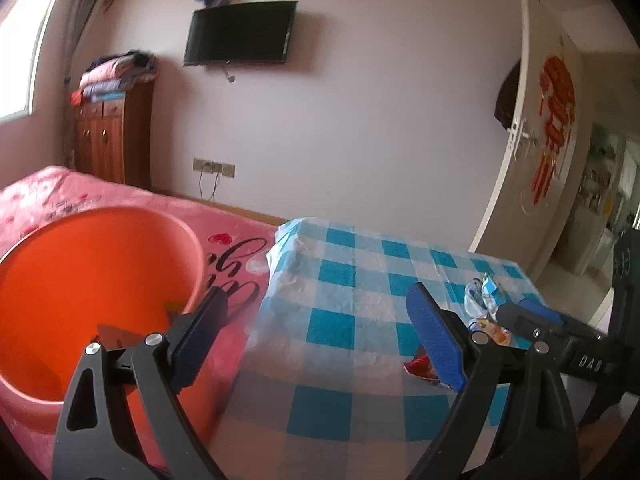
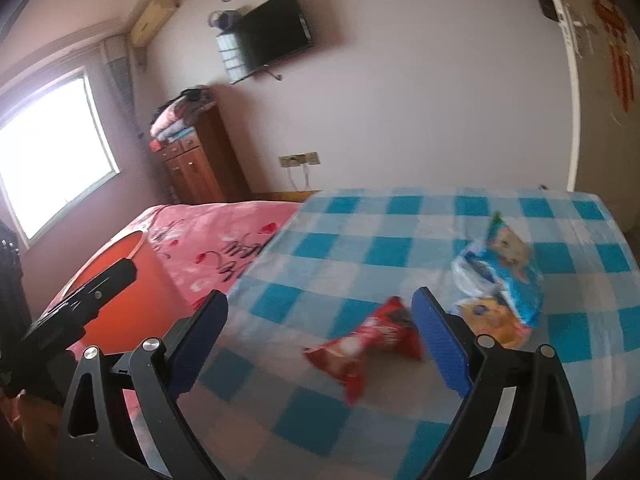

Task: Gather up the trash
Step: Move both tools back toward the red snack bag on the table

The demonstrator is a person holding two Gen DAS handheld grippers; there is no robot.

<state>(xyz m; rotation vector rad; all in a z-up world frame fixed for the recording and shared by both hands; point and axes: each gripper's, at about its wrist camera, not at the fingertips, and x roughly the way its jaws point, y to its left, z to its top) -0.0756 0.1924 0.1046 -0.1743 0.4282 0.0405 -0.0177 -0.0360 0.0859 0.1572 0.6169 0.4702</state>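
Now my left hand-held gripper (image 1: 316,332) stands spread and empty beside the orange bin (image 1: 92,280), ready to receive; my right hand-held gripper (image 2: 320,332), also spread, frames the red snack wrapper (image 2: 368,344) on the bench (image 2: 360,240) ahead.

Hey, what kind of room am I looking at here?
Most likely a bedroom in a home. A bed with a pink printed cover sits beside the checked table, a television hangs on the wall, and folded bedding is stacked on a wooden cabinet.
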